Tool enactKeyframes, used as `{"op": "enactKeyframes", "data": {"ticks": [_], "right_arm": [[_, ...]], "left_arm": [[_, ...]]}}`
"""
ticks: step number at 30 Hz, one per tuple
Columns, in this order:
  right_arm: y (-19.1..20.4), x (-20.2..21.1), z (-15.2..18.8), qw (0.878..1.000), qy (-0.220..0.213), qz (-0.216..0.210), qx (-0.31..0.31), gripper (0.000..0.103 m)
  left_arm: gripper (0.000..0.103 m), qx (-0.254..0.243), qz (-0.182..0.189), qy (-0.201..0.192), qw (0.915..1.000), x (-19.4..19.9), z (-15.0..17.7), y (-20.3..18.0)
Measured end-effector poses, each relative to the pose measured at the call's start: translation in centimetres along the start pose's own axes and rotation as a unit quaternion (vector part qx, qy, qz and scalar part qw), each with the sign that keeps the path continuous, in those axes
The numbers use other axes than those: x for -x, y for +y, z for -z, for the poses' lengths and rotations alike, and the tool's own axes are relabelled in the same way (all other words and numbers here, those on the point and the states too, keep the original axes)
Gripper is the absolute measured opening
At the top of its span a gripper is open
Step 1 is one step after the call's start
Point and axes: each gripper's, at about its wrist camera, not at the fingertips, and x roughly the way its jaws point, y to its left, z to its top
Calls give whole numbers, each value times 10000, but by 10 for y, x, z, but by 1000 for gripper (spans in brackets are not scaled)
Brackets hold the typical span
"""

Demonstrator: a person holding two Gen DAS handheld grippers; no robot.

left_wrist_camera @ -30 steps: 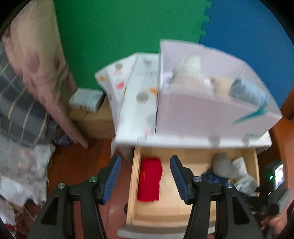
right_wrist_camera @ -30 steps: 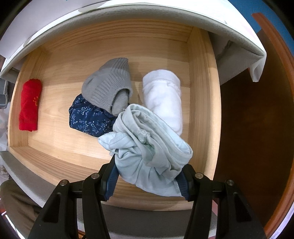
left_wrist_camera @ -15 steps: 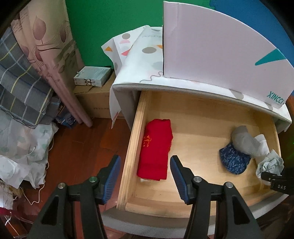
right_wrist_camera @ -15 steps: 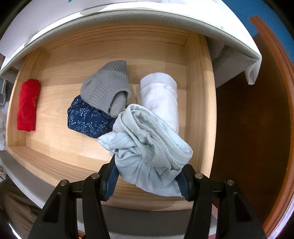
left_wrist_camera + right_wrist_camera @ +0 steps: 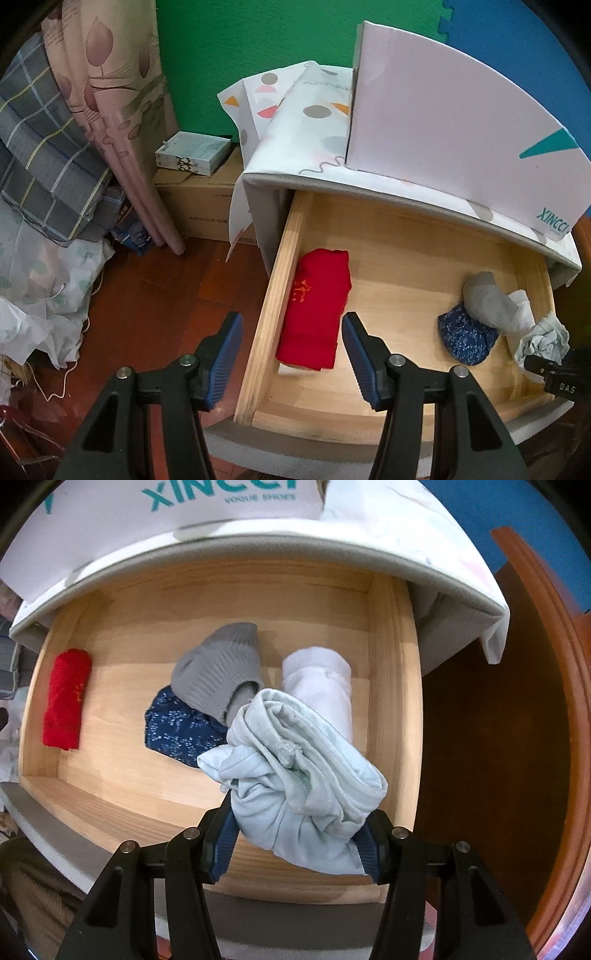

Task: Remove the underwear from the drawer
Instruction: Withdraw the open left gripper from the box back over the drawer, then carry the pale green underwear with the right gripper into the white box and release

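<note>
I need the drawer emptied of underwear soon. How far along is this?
Done: the drawer is pulled open. In hand: the right gripper is clamped on a pale blue garment. Left: the red folded piece sits between the open left gripper fingers, ungrasped; the grey, navy and white items remain inside.

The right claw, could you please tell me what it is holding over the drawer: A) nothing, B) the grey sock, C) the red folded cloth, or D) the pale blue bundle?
D: the right claw is clamped on the pale blue bundle, while the red folded cloth and grey sock lie in the drawer.
</note>
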Motion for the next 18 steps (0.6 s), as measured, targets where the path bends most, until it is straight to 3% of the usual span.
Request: {"op": "enactKeyframes", "data": {"ticks": [6,18], "right_arm": [[-4,25,5,9992,-93,-365,-89,53],[-8,129,-21,9964,-671,-467,218,53]], "left_arm": [[57,-9,-32,-20,10000,0,0,0],[57,51,-5,-45,10000,1,1,2]]}}
